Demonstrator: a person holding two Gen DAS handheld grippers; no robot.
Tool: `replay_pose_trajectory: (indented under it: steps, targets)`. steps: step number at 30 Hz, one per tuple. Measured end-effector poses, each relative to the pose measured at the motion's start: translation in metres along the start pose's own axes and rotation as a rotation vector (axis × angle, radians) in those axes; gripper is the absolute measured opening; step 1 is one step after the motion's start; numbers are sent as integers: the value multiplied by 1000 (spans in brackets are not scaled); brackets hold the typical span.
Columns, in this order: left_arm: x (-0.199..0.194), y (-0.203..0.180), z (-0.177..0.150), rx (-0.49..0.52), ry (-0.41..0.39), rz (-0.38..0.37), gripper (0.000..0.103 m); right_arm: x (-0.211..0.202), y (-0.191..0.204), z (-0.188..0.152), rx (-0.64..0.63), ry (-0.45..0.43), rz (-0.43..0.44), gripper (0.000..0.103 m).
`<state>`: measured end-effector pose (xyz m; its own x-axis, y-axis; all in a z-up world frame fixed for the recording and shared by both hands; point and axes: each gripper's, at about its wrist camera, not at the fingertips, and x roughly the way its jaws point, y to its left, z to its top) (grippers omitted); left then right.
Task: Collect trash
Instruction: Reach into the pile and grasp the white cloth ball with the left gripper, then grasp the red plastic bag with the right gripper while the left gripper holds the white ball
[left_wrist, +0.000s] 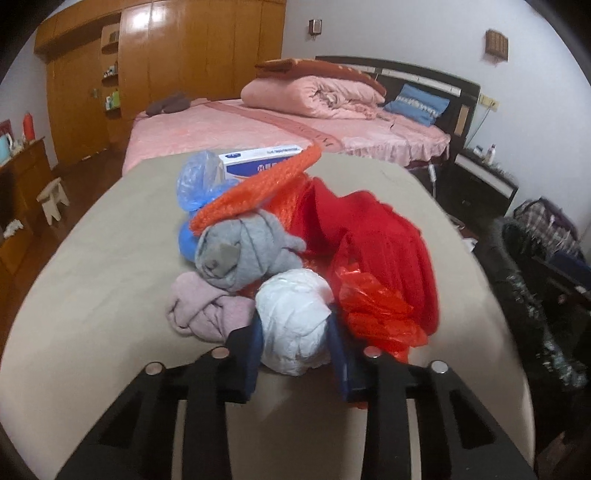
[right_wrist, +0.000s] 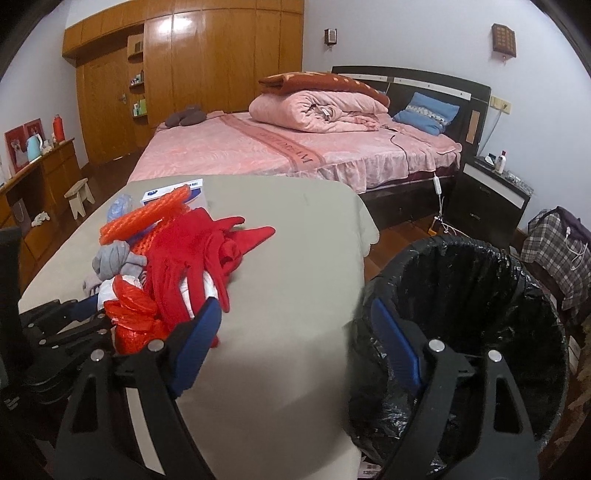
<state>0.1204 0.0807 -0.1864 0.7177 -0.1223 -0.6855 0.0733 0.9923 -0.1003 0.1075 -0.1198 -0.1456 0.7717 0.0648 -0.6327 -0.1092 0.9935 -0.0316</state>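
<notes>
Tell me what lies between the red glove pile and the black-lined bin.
Only bare beige table top up to its edge, then a narrow gap before the bin. The right wrist view shows it, with the red gloves left and the open right gripper straddling that stretch.

On the beige table (left_wrist: 110, 236) lay one heap of mixed items: one white crumpled bag (left_wrist: 293, 321), one red crumpled plastic bag (left_wrist: 376, 314), one blue plastic bag (left_wrist: 197, 181), one orange foam net (left_wrist: 258, 188), one grey cloth bundle (left_wrist: 243, 251), one pale pink cloth (left_wrist: 207, 310), one red garment (left_wrist: 384, 236) and one white-and-blue box (left_wrist: 258, 160). One black-lined bin (right_wrist: 480, 295) stood beside the table.
</notes>
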Motion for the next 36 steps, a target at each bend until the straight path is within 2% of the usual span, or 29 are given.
replay_pose_trajectory:
  steps: [7, 11, 16, 23, 28, 30, 31, 34, 36]
  targets:
    - [-39, 18, 0, -21, -75, 20, 31, -6, 17, -1, -17, -18, 48, 81]
    - [-50, 37, -7, -40, -62, 36, 31, -6, 39, -1, -45, -15, 100, 81]
    - [-58, 64, -18, -65, -54, 108, 31, -1, 69, -4, -86, 8, 182, 76]
    - [-62, 89, -21, -87, -62, 177, 31, 13, 108, -9, -129, 47, 279, 59]
    - [-60, 99, -25, -99, -56, 193, 31, 27, 127, -14, -164, 80, 292, 50]
    - [-60, 100, -26, -102, -52, 196, 31, 34, 133, -18, -181, 115, 316, 39]
    - [-60, 100, -27, -102, -50, 196, 31, 35, 134, -20, -183, 119, 314, 39]
    - [-59, 98, -26, -97, -46, 195, 31, 33, 133, -20, -185, 112, 331, 29]
    - [-60, 95, -24, -92, -48, 192, 31, 25, 127, -17, -165, 107, 374, 15]
